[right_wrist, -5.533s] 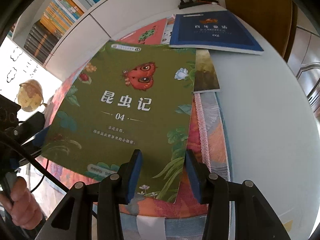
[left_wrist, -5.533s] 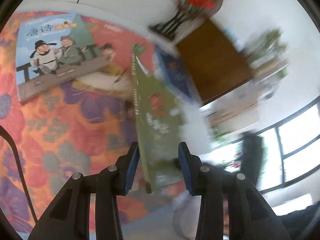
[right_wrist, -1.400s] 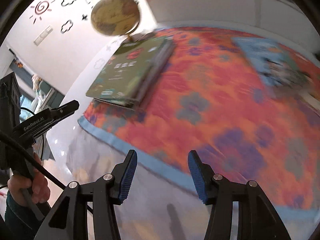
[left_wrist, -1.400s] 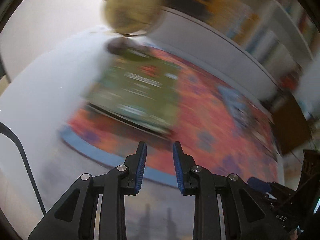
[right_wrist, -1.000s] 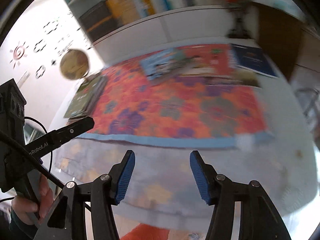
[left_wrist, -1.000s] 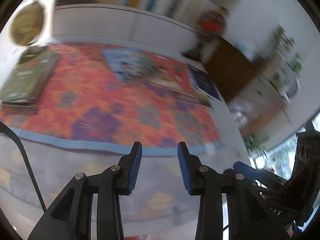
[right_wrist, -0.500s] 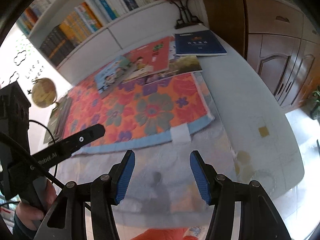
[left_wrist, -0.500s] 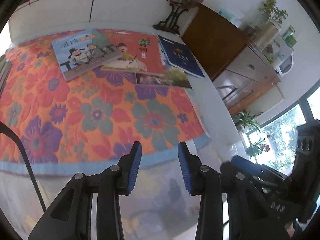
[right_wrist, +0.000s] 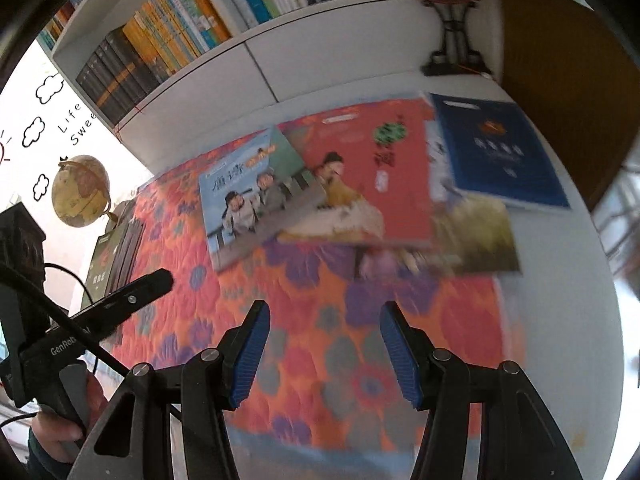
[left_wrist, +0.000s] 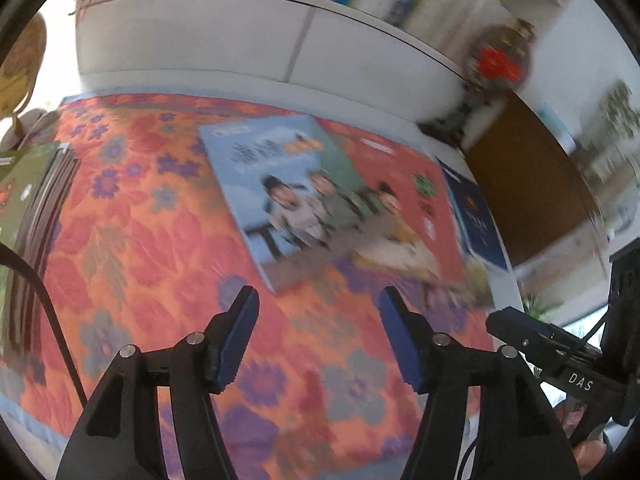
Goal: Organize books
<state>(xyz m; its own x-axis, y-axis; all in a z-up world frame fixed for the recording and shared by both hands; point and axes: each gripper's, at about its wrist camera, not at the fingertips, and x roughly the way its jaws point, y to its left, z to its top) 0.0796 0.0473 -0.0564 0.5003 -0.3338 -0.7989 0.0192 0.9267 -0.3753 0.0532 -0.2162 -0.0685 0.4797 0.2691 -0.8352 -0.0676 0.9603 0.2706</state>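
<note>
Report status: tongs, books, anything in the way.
Left tongs opening, empty; right tongs open, empty. Light blue book nearest, overlapping red book; green book set beside globe. Nothing blocks the approach.

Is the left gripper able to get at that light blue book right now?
Probably yes. The left gripper has its jaws opening with nothing between them, and the light blue book lies on top of the red book, with only bare cloth in between.

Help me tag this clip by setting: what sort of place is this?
Probably a home study or child's reading room: a packed bookshelf along the wall, a desk globe, and children's picture books scattered on a floral cloth.
</note>
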